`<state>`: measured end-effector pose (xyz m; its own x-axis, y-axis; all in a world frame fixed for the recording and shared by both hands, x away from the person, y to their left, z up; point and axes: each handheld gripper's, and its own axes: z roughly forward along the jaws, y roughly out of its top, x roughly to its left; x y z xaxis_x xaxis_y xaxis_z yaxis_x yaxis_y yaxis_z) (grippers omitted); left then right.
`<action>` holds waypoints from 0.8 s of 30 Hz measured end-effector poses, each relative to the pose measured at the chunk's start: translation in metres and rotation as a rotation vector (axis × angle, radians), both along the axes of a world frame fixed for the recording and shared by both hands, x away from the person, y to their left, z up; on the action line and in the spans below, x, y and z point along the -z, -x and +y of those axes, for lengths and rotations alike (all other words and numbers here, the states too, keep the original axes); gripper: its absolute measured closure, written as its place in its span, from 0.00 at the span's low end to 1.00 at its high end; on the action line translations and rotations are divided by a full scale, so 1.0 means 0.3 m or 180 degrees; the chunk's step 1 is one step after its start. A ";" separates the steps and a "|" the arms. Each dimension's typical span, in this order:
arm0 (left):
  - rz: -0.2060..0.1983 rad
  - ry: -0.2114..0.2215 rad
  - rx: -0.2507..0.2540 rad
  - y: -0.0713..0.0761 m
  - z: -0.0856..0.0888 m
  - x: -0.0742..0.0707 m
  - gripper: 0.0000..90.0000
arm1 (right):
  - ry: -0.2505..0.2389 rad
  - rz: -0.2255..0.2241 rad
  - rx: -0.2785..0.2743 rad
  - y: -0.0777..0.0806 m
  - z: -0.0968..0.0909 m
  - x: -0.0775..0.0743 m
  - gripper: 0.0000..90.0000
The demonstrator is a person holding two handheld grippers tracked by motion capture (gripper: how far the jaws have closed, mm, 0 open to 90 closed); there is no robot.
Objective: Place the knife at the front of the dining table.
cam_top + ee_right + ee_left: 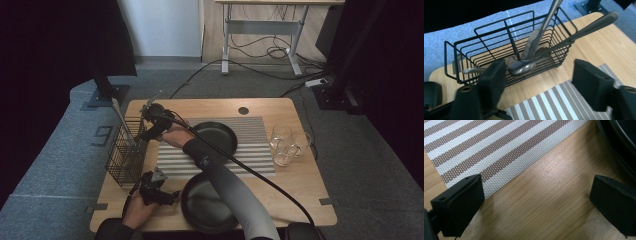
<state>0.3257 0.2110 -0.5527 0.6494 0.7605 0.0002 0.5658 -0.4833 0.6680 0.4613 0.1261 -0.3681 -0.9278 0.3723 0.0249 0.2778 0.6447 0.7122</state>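
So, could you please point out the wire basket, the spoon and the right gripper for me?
wire basket [464, 50]: right gripper view, on its left end wall.
spoon [522, 67]: right gripper view, on its bowl.
right gripper [537, 77]: right gripper view, midway between its open jaws.

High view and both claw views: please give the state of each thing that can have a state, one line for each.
Wire basket: upright, holds cutlery.
Cutlery: leaning in the basket, handles sticking out.
Glasses: upright, look empty.
Far plate: flat, empty.
Near plate: flat, empty.
Left claw: open, empty.
Right claw: open, empty, before the basket.
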 end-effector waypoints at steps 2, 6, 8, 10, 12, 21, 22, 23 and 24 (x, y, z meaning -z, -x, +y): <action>0.0000 0.0001 0.0000 0.000 0.000 0.000 0.00 | -0.0017 0.0068 -0.0013 -0.002 0.006 0.009 0.39; -0.0002 0.0001 0.0000 0.000 0.000 0.000 0.00 | -0.0063 0.0135 -0.0102 -0.002 0.017 0.027 0.52; 0.0001 -0.0002 0.0001 0.000 0.000 0.000 0.00 | -0.0080 0.0134 -0.0137 0.002 0.024 0.033 0.57; 0.0001 -0.0002 -0.0001 0.000 0.000 0.000 0.00 | -0.0103 0.0136 -0.0175 0.005 0.030 0.038 0.62; 0.0003 -0.0002 0.0001 0.000 0.000 0.000 0.00 | -0.0138 0.0166 -0.0204 0.007 0.034 0.045 0.68; 0.0004 -0.0001 0.0001 0.000 0.000 0.000 0.00 | -0.0195 0.0149 -0.0262 0.018 0.047 0.062 0.79; 0.0004 -0.0001 0.0003 0.000 0.000 0.000 0.00 | -0.0200 0.0165 -0.0269 0.018 0.046 0.062 0.79; 0.0003 -0.0001 0.0002 0.000 0.000 0.000 0.00 | -0.0202 0.0177 -0.0278 0.019 0.045 0.062 0.80; 0.0003 -0.0001 0.0002 0.000 0.000 0.000 0.00 | -0.0204 0.0177 -0.0290 0.020 0.045 0.062 0.80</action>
<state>0.3257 0.2110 -0.5526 0.6499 0.7600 -0.0001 0.5661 -0.4839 0.6674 0.4553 0.1395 -0.3866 -0.9542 0.2825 0.0982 0.2603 0.6228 0.7378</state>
